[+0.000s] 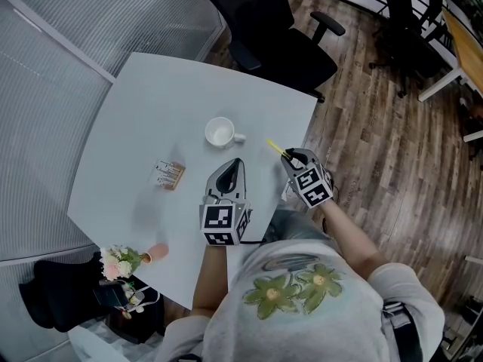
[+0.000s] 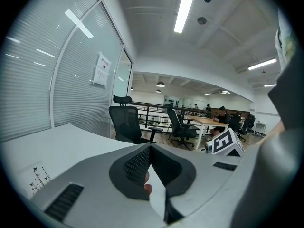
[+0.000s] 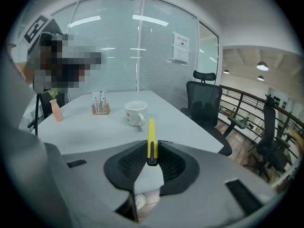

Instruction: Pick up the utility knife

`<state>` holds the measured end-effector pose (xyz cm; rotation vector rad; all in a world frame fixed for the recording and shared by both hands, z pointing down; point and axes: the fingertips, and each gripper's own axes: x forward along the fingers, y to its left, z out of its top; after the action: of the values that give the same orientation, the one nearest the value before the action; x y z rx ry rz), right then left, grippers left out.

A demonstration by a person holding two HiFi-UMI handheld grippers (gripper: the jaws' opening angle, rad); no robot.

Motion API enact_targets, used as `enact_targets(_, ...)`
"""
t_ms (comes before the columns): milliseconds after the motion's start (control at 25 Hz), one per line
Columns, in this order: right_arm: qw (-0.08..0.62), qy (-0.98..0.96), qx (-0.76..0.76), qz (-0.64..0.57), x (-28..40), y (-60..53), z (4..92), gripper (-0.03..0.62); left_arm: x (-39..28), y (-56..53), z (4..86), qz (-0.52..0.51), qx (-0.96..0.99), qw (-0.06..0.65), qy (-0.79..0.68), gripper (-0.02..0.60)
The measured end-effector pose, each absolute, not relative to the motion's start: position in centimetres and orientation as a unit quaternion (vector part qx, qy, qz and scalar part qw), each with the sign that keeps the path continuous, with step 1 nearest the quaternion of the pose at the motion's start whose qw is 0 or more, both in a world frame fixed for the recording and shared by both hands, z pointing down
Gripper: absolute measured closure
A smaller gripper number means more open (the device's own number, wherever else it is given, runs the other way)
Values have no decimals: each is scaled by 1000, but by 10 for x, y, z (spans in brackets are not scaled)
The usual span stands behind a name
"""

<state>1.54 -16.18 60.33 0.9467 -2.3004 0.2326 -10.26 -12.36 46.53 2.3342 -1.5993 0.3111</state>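
Note:
The yellow utility knife (image 3: 151,137) is clamped between the jaws of my right gripper (image 3: 152,152) and sticks out forward, above the white table. In the head view the knife (image 1: 274,148) juts up-left from my right gripper (image 1: 293,158), near the table's right edge. My left gripper (image 1: 229,173) hovers over the table's near middle, pointing at the mug; in its own view my left gripper (image 2: 150,152) has its jaws closed together with nothing between them.
A white mug (image 1: 222,133) stands mid-table, with a small wooden card holder (image 1: 169,175) to its left. A pink vase of flowers (image 1: 128,260) sits at the near-left corner. A black office chair (image 1: 275,32) is beyond the white table (image 1: 143,104).

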Motion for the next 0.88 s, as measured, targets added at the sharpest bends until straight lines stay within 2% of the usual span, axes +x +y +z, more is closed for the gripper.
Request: enact_targets(880,241,-897,364,66,3,-147,509,522,-88,-116,453,94,820,141,-547,581)
